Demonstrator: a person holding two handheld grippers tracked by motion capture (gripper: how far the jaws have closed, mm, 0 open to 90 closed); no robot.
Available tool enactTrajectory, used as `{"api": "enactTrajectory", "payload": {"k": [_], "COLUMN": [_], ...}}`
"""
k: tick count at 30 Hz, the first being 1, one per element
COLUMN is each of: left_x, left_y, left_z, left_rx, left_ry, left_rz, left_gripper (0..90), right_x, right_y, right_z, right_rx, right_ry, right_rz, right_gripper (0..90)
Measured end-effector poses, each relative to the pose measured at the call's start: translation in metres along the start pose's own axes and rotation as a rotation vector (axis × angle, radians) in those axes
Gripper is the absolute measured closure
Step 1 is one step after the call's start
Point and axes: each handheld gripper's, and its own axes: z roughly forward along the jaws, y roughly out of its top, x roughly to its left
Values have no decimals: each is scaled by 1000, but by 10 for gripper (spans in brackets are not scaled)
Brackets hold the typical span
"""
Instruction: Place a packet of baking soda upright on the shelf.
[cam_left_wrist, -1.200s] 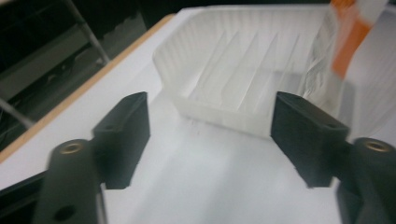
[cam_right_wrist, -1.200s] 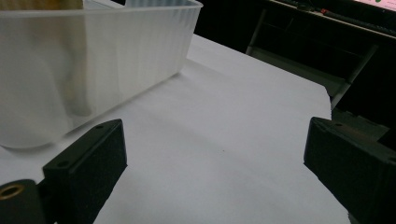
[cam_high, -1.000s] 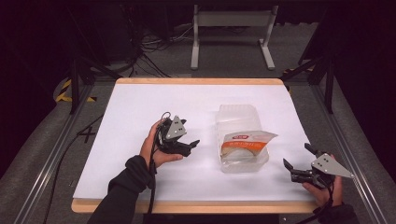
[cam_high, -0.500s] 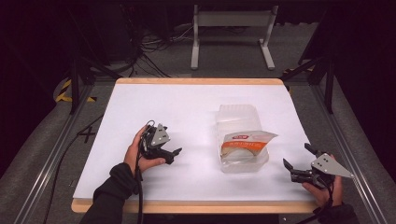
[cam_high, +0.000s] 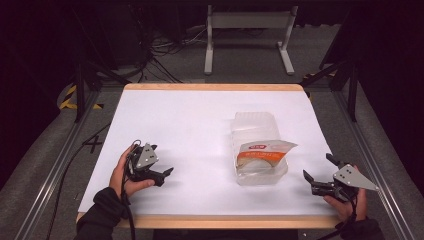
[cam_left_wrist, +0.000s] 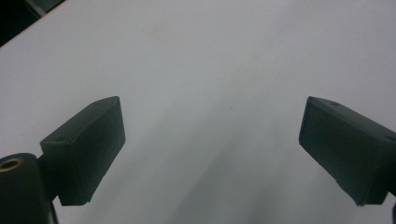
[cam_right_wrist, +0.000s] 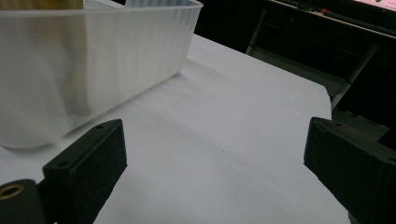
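A translucent plastic container (cam_high: 256, 131) stands right of the table's middle, with an orange-and-white packet (cam_high: 262, 152) lying in its near end. My left gripper (cam_high: 164, 176) sits low over the white table near the front left, well apart from the container. Its jaws have just been opening and stand wide, with nothing but bare table between them (cam_left_wrist: 210, 140). My right gripper (cam_high: 318, 166) rests at the front right corner, open and empty, pointing toward the container. In the right gripper view (cam_right_wrist: 215, 158) the container's ribbed wall (cam_right_wrist: 93, 60) rises just beyond the left jaw.
The white table (cam_high: 190, 125) has a wooden rim and metal rails along both sides. Beyond its far edge, on the dark floor, are a stand's legs (cam_high: 247, 45) and cables (cam_high: 165, 50).
My left hand has drawn back leftward and toward the near edge, away from the container, sinking a little. The right gripper and the container have stayed put.
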Motion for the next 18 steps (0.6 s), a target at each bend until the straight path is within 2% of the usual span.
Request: {"api": "enactTrajectory", "payload": {"k": [6,10,13,18], "left_x": [1,3,5,6], "left_y": [-18,-30,-42,-59], "left_z": [-15,-24,-30,-44], "left_rx": [-2,-14,-43,-94], "left_ry": [21,32,23,24], "left_rz": [-18,-56,-112,-166], "left_gripper": [76,76,80,81], "right_x": [0,0,0,0], "right_y": [0,0,0,0], "right_z": [0,0,0,-1], "right_rx": [-2,-2,-5,-13], "right_ry": [0,1,2,-2], "right_rz": [1,1,1,5], "right_gripper": [61,61,61,61]}}
